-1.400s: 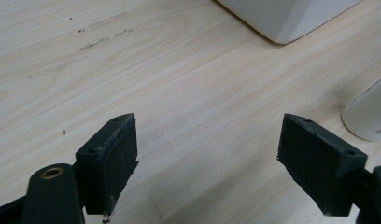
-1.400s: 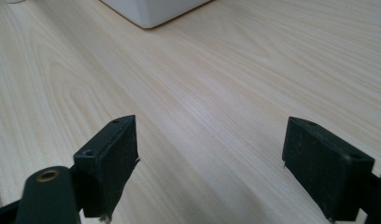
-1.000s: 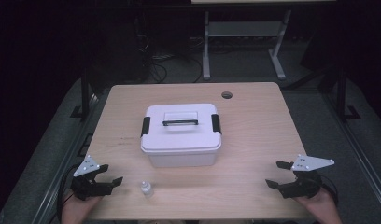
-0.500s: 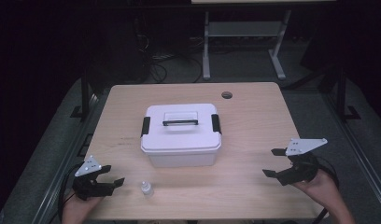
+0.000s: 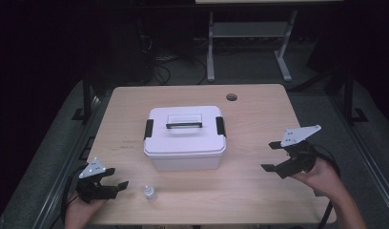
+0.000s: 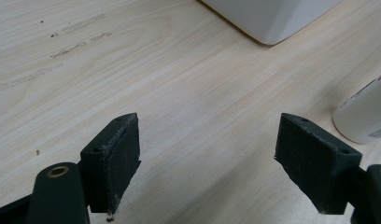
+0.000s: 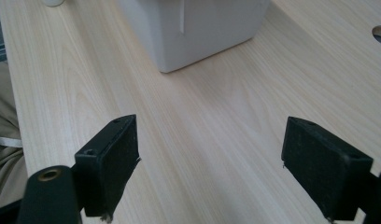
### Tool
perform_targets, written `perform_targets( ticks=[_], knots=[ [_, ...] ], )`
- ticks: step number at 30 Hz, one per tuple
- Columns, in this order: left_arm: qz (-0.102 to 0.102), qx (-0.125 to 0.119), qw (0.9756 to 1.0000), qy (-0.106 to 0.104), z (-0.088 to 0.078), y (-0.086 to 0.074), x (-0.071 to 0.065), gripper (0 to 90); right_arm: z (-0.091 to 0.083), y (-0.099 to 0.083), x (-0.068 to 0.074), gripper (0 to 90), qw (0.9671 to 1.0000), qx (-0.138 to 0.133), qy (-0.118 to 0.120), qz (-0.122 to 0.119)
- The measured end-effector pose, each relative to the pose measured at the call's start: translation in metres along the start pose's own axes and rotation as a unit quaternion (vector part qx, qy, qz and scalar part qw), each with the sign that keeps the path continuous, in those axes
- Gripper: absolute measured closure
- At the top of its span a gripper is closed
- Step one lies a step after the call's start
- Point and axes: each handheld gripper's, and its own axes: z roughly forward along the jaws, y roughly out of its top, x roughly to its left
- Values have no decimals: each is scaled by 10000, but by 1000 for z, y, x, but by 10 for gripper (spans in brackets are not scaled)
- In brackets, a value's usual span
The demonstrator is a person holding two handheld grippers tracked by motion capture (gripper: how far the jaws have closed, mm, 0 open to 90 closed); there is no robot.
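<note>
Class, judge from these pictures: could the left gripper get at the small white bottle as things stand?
Probably yes. The left gripper is open, the small white bottle stands just to its right, and only bare table lies between them.

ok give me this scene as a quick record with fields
surface: wooden table
box: white lidded box, mid-table, lid on, black side latches
bottle: small white bottle, upright, near front edge, apart from box
left gripper: open, empty, beside bottle
right gripper: open, empty, raised right of box
table hole: behind box
</note>
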Motion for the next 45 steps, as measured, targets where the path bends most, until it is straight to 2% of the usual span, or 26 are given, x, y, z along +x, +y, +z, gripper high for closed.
perform_targets(
  ticks=[3,5,11,17,20,33,45],
  knots=[
    [-40,-103,9999,-7,-3,0,0,216,1,9,-2,173,10000,51,36,-11],
    [-45,-129,9999,-16,-4,0,-1,216,3,16,-2,173,9998,133,31,-114],
    [-21,-76,10000,-17,-3,0,1,217,9,37,-3,173,9990,289,108,-316],
    [-13,-54,10000,-13,-2,0,1,217,12,51,-7,173,9981,407,161,-433],
    [-16,-64,10000,-25,-2,0,1,217,13,57,-10,173,9978,477,202,-412],
    [2,-21,10000,-5,-1,0,1,215,14,79,-12,178,9957,600,218,-672],
    [-14,-135,9999,-13,-4,1,2,209,19,109,-11,187,9937,621,357,-867]
  ],
)
